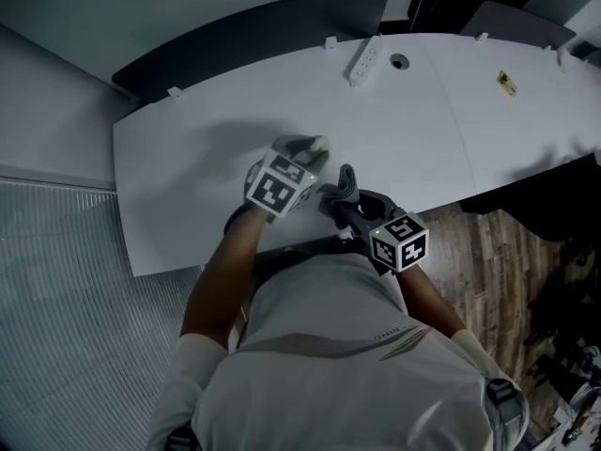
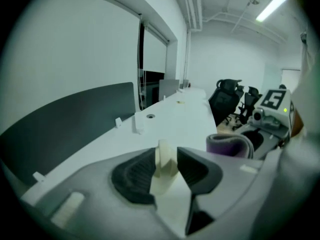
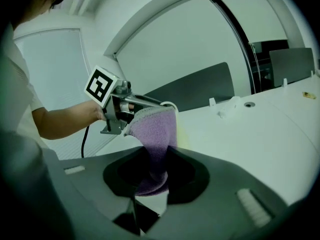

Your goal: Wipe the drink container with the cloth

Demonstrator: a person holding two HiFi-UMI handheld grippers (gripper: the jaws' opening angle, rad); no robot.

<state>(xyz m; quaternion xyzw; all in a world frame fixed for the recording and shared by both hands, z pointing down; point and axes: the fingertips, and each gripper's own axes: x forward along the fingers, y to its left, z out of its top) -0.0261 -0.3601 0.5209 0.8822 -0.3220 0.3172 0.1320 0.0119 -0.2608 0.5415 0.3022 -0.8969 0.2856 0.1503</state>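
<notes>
In the head view my left gripper [image 1: 302, 158] is over the near part of the white desk [image 1: 216, 167], with a pale cream drink container [image 1: 319, 145] at its tip. In the left gripper view the container [image 2: 165, 165] fills the gap between the two dark pads, which touch it on both sides. My right gripper [image 1: 349, 207] is just to the right, shut on a purple cloth [image 1: 342, 184]. The cloth [image 3: 156, 134] rises from the right jaws and lies against the container by the left gripper [image 3: 120, 113]. From the left gripper view the cloth [image 2: 230, 145] shows at the right.
A white power strip [image 1: 364, 62] and a round cable hole [image 1: 400, 61] lie at the desk's far edge, before a dark partition [image 1: 254, 31]. A small yellow tag [image 1: 506, 80] lies far right. Black office chairs [image 2: 231, 97] stand beyond the desk. Wooden floor [image 1: 493, 247] is at right.
</notes>
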